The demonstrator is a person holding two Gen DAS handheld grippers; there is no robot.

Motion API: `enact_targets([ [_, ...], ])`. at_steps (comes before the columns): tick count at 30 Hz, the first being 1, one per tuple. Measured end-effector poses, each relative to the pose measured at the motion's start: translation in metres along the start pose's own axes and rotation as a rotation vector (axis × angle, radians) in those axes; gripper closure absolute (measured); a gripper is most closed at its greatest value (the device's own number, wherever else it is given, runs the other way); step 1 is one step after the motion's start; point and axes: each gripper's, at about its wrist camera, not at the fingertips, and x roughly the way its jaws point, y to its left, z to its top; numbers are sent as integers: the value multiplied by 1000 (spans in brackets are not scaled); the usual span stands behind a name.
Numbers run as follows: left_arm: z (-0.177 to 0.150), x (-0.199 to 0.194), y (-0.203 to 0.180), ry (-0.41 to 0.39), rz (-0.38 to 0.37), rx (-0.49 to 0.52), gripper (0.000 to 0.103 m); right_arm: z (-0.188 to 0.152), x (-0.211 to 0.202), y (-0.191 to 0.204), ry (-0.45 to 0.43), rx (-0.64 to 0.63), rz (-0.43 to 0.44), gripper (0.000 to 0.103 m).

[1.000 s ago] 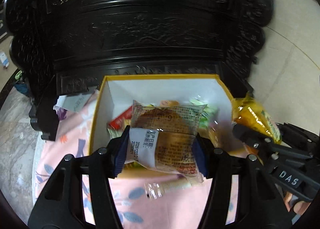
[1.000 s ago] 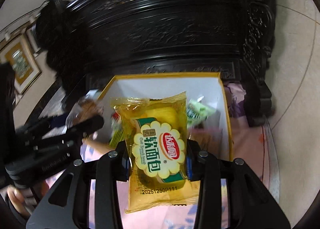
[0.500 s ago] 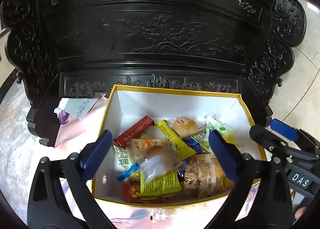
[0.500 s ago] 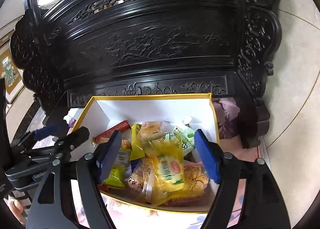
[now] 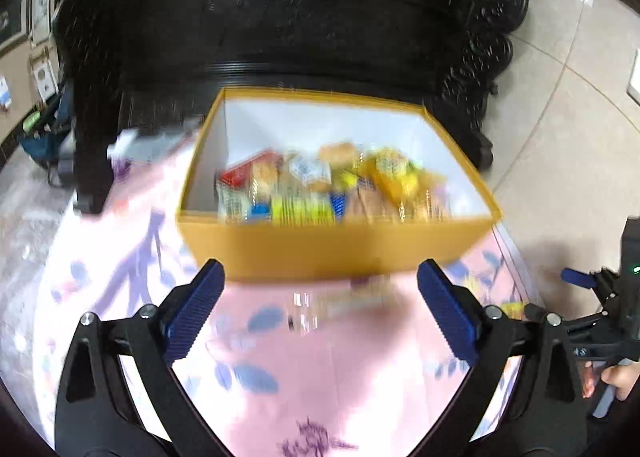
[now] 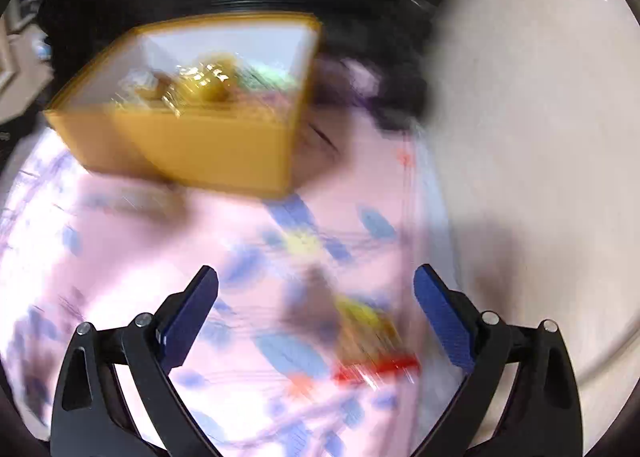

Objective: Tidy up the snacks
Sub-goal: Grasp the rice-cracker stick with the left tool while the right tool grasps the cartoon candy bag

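Observation:
A yellow box [image 5: 332,245] with white inner walls holds several wrapped snacks [image 5: 320,185], among them a yellow bread packet [image 5: 390,173]. My left gripper [image 5: 320,309] stands open in front of the box's near wall, with nothing between its pads. A blurred clear-wrapped snack [image 5: 340,299] lies on the pink cloth just beyond it. In the right wrist view the box [image 6: 200,145] is at the upper left. My right gripper [image 6: 316,309] has its jaws opening wide, pressing on nothing, over a blurred yellow-and-red packet [image 6: 372,337] on the cloth.
A pink flowered cloth [image 5: 280,377] covers the table. Dark carved wooden furniture [image 5: 300,25] stands right behind the box. Pale floor tiles [image 6: 540,137] lie beyond the table's right edge. The right gripper [image 5: 592,297] and a hand [image 5: 616,377] show at the left view's right edge.
Both grippers let their snack packets go into the box and opened wide. Both then drew back and down from the box; the right one swung toward the table's right edge.

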Motion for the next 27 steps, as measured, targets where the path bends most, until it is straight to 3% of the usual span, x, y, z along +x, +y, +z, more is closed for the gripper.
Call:
enact_targets([
  [3, -33, 0, 7, 20, -9, -13, 4, -30, 13, -10, -12, -5, -45, 4],
  [6, -52, 5, 10, 53, -6, -11, 4, -34, 31, -17, -16, -16, -90, 4],
  [11, -73, 12, 19, 86, 31, -17, 4, -36, 70, -26, 46, -2, -60, 7],
  [12, -75, 15, 21, 97, 34, -24, 4, -37, 70, -31, 20, 39, -17, 17],
  [14, -79, 21, 24, 117, 38, -39, 4, -39, 71, -39, 34, 127, 102, 49],
  [16, -80, 26, 24, 125, 46, -40, 4, -38, 63, -31, 21, 142, 111, 56],
  [19, -79, 31, 18, 117, 56, -25, 4, -36, 42, 1, -14, 119, 253, 56],
  [22, -74, 41, 7, 102, 91, 17, 4, -32, 30, 46, -45, 19, 311, 56],
  [27, -61, 70, -12, 90, 127, 104, 4, -32, 46, 80, -17, -3, 380, 56],
])
